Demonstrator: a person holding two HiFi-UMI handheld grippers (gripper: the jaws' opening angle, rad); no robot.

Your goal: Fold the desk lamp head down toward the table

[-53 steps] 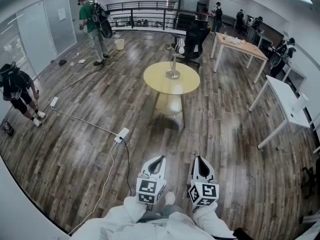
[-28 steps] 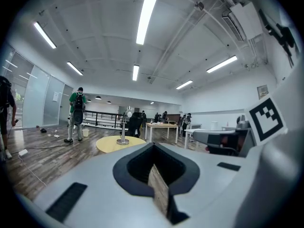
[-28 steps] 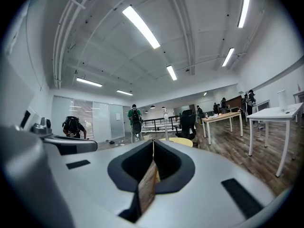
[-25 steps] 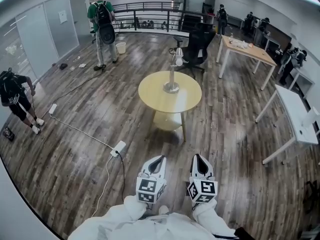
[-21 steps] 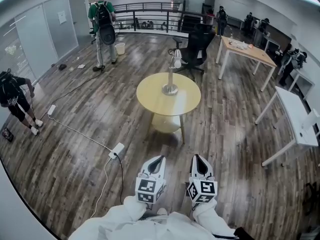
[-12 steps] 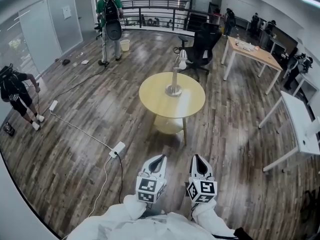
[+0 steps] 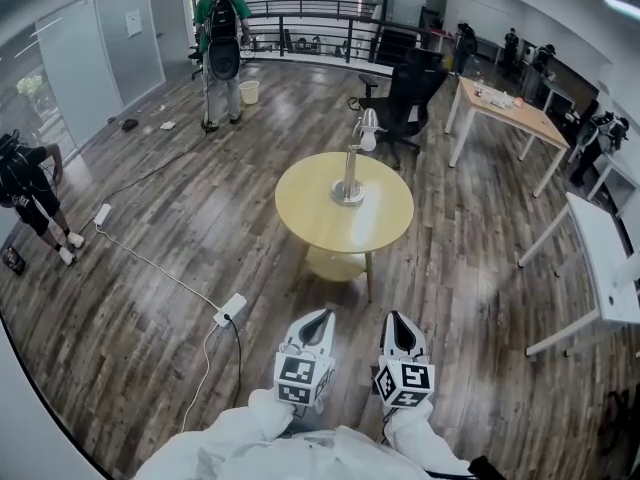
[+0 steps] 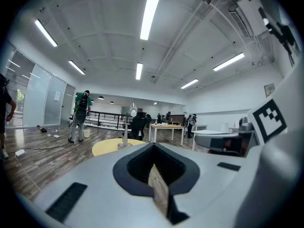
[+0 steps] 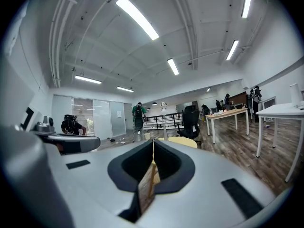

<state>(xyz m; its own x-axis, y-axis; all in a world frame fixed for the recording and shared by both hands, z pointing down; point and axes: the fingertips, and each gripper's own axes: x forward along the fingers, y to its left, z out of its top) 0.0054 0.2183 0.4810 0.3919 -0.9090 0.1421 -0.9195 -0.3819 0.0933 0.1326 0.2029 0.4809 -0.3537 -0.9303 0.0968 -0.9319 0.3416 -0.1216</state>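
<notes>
Lamp-folding work not yet begun: the left gripper (image 7: 318, 316), clenched on nothing, was well short of the desk lamp (image 7: 351, 168), upright at the middle of a round yellow table (image 7: 300, 206). Its metal base (image 7: 348, 196) looked heavy enough to stay put; the small head (image 7: 368, 138), likely light on a stiff hinge, seemed the place to grip. The right gripper (image 7: 395, 318) was clenched empty too. No writing was legible.
</notes>
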